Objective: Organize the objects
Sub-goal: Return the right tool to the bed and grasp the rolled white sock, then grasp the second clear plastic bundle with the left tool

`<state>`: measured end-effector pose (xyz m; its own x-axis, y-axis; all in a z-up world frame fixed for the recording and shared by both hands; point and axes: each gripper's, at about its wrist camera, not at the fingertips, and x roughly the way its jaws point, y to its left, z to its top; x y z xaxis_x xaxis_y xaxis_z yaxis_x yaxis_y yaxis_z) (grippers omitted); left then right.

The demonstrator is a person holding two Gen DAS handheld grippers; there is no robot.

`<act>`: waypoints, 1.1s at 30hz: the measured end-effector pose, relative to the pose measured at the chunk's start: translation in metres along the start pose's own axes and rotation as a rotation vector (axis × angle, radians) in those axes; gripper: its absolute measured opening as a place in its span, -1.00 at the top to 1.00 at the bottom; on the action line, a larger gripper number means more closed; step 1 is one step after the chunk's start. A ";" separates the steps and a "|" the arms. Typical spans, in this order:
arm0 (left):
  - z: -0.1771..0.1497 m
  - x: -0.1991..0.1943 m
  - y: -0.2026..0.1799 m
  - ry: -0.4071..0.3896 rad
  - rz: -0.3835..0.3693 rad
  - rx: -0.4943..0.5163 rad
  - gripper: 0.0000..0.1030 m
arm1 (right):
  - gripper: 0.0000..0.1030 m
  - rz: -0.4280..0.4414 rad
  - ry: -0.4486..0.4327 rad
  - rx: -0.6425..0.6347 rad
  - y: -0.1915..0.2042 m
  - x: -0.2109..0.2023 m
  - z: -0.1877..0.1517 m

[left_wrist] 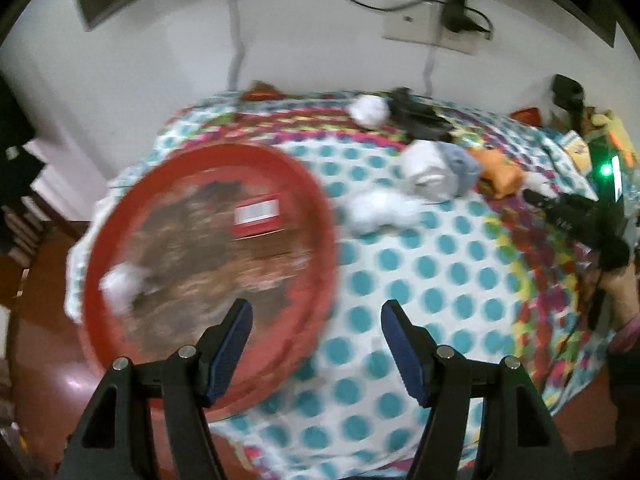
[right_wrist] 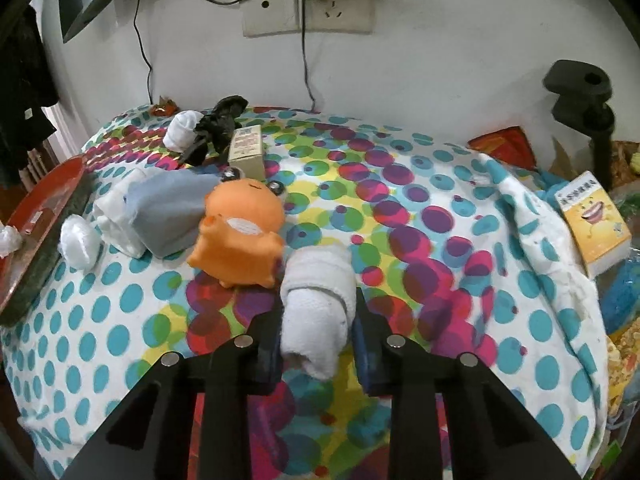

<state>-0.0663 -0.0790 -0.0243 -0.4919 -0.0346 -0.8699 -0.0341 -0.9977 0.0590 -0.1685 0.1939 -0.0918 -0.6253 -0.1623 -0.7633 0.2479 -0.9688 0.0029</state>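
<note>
While tilted down over the near middle of the dotted cloth, clamps a rolled white sock in the right gripper, both blue pads pressed into its sides and the roll sticking out past the fingertips toward the far edge. Cannot tell whether the sock's far end rests on the cloth.

Just beyond the sock, touching or nearly so: an orange plush toy. Against the toy's left side, a grey-and-white rolled cloth; left of that, a loose white wad, just beside the rim of a red round tray.

Toward the far edge: a small beige box standing upright, a crumpled black item beside it, and another white roll to its left. Off the cloth's right edge, a yellow carton, tilted.

Holds the left gripper with fingers spread wide, nothing between them, above the tray's near-right rim. Tray at the cloth's left edge, overhanging it. Inside the tray, through heavy blur: a red-and-white box and a white wad near its left rim.
</note>
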 end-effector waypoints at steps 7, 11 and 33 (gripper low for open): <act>0.039 0.032 -0.037 0.046 -0.087 0.045 -0.33 | 0.46 0.010 0.017 0.012 -0.003 0.004 -0.001; 0.060 0.054 -0.042 0.090 -0.098 0.076 -0.33 | 0.42 0.023 0.019 0.024 -0.005 0.004 -0.002; 0.093 0.125 -0.060 0.259 -0.107 0.593 -0.33 | 0.38 0.031 0.025 0.036 -0.007 0.007 -0.003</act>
<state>-0.2064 -0.0180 -0.0914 -0.2366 -0.0240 -0.9713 -0.5817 -0.7972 0.1614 -0.1718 0.2004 -0.0990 -0.5988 -0.1880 -0.7785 0.2401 -0.9695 0.0495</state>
